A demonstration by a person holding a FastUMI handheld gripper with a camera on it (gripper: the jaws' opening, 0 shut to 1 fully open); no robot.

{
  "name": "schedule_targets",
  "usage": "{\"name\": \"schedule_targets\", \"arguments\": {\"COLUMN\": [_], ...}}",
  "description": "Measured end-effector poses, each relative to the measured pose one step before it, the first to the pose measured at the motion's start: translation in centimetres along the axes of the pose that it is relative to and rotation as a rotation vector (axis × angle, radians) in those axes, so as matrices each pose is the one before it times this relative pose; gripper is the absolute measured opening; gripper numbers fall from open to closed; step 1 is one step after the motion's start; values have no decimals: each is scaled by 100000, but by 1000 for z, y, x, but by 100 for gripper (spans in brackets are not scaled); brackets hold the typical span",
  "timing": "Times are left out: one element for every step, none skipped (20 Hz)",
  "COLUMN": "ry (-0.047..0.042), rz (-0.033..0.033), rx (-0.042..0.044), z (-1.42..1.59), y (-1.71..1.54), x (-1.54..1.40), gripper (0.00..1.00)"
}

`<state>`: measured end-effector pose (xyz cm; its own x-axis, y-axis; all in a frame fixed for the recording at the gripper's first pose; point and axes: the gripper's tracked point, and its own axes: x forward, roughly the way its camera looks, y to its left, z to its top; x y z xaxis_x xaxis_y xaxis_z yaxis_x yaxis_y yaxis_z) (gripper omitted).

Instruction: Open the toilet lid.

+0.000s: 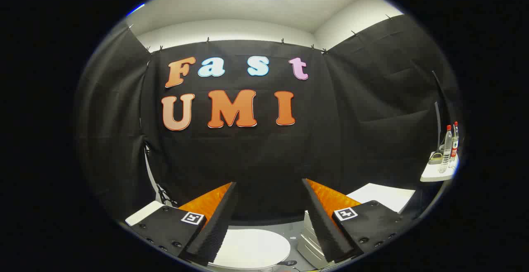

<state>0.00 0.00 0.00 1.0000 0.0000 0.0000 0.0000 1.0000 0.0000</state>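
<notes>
The gripper has its two fingers spread wide apart, with nothing between them and nothing touching either one; the tips stand in the air in front of the black cloth wall. Below and between the fingers lies the white toilet lid, flat and closed, its rounded far edge curving just under the fingers' inner sides. The left finger hides part of the lid's left side, and the lid's near edge is cut off by the bottom of the view, so how it meets the seat cannot be told. Just to the right of the lid, under the right finger, stands a white ribbed box-like part, close beside the lid's rim with a thin strip of grey floor between them. Beyond the right finger a white flat surface juts out, and beyond the left finger a smaller white slab shows. Far to the right, well apart from the fingers, a small white shelf carries two clear bottles with red caps. The space straight ahead of the fingers, up to the cloth, is open.
</notes>
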Motion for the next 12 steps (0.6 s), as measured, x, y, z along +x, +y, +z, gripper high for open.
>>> {"name": "schedule_targets", "arguments": {"ry": [-122, -152, -126, -87, -126, -63, -79, -95, 47, 102, 0, 56], "rz": [-27, 110, 82, 79, 73, -98, -108, -192, -112, -16, -20, 60], "rx": [-283, -300, -205, -29, 60, 165, 153, 107, 102, 106, 45, -16], "z": [182, 28, 24, 111, -50, -47, 92, -55, -4, -71, -14, -99], "y": [-8, 73, 71, 37, -48, -91, -61, -90, -101, -64, -25, 16], "x": [31, -19, 33, 65, -99, -66, 14, 14, 95, 7, 42, 64], "gripper": [98, 98, 98, 98, 98, 98, 98, 98, 98, 98, 98, 98]}}
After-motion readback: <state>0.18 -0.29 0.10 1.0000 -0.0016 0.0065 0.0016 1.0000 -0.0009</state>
